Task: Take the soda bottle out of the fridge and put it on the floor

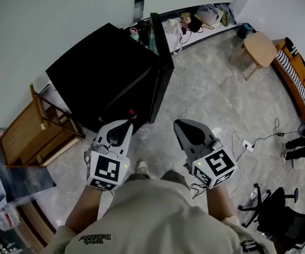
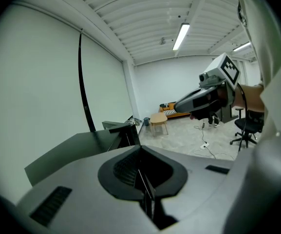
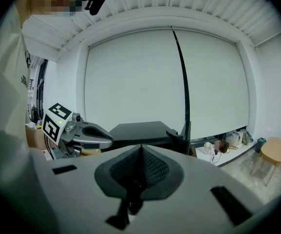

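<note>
The black fridge [image 1: 107, 73] stands ahead on the left, its door [image 1: 162, 62] swung ajar on the right side. Small pale items [image 1: 135, 34] show in the gap at the top. I cannot make out a soda bottle. My left gripper [image 1: 127, 125] is shut and empty, a short way from the fridge's near corner. My right gripper [image 1: 178, 123] is also shut and empty, over the floor beside the door. In the left gripper view the shut gripper [image 2: 141, 150] points past the fridge [image 2: 77, 147]. In the right gripper view the shut gripper [image 3: 141, 149] faces the fridge [image 3: 140, 129].
A wooden rack [image 1: 36, 131] stands left of the fridge. A round wooden table [image 1: 260, 47] and an orange sofa [image 1: 300, 83] are far right. A power strip with cables [image 1: 247, 144] lies on the marble floor, with an office chair [image 1: 279, 210] close by. Clutter [image 1: 200, 17] lines the back wall.
</note>
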Available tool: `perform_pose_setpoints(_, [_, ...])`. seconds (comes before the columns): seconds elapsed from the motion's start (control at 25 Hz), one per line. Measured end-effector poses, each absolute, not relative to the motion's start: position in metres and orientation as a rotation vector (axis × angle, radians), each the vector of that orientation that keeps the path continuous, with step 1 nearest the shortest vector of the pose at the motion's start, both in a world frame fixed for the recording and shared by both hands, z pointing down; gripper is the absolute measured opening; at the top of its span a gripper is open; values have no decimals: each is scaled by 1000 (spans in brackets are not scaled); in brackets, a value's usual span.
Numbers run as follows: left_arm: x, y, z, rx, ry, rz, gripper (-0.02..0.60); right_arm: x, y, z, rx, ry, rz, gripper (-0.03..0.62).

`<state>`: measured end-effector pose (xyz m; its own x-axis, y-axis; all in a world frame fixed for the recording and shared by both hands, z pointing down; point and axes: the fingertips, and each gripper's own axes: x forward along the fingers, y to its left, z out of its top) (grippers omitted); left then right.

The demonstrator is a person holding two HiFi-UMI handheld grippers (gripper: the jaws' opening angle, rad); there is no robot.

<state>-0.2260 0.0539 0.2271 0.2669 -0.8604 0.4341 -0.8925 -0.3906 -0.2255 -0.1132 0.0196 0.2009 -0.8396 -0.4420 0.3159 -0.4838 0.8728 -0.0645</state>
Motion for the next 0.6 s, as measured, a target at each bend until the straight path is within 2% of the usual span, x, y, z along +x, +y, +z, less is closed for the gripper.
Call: perform_pose_setpoints(0.6, [-227, -9, 286, 2275, -1701, 682, 8, -106, -41, 250, 597, -2664, 244, -5])
